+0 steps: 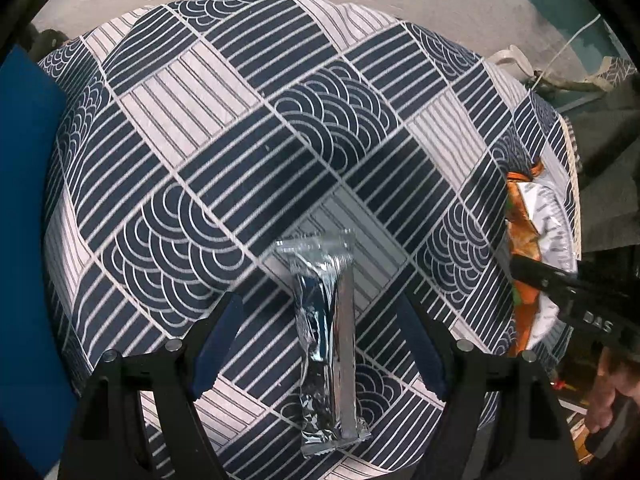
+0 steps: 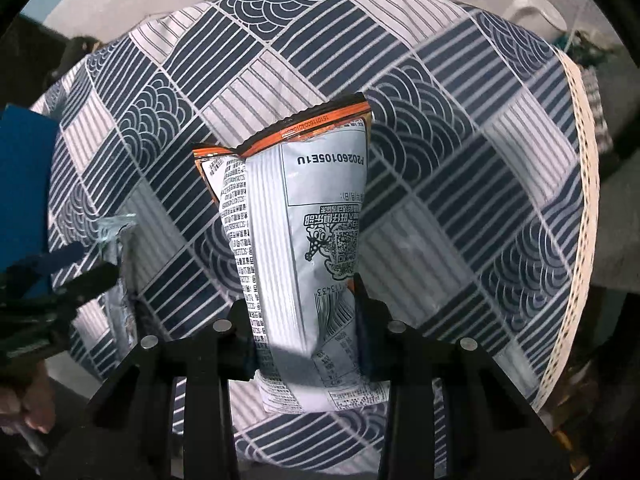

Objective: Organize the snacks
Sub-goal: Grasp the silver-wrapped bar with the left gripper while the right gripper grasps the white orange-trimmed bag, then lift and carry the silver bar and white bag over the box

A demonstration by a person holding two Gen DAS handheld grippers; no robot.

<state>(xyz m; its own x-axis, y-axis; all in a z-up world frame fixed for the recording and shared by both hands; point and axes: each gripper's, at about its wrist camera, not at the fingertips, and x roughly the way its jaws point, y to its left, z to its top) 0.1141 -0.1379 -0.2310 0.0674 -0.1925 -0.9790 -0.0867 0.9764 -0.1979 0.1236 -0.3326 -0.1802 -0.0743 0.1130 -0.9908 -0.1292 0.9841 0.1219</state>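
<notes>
A silver and blue foil snack bar (image 1: pixel 326 340) lies on the patterned tablecloth (image 1: pixel 240 140), between the spread blue-padded fingers of my left gripper (image 1: pixel 320 344), which is open around it without touching. My right gripper (image 2: pixel 306 312) is shut on a white and orange snack bag (image 2: pixel 304 232), its printed back side up, one end resting on the cloth. In the left wrist view the same bag (image 1: pixel 532 248) shows at the right with the right gripper's black finger on it. In the right wrist view the foil bar (image 2: pixel 116 264) and the left gripper (image 2: pixel 68 276) show at the left.
The navy and white tablecloth (image 2: pixel 460 160) covers a round table, with a lace trim edge (image 2: pixel 580 200) at the right. A blue object (image 1: pixel 28 200) stands at the left edge. A white cup handle (image 2: pixel 536 10) shows beyond the far right rim.
</notes>
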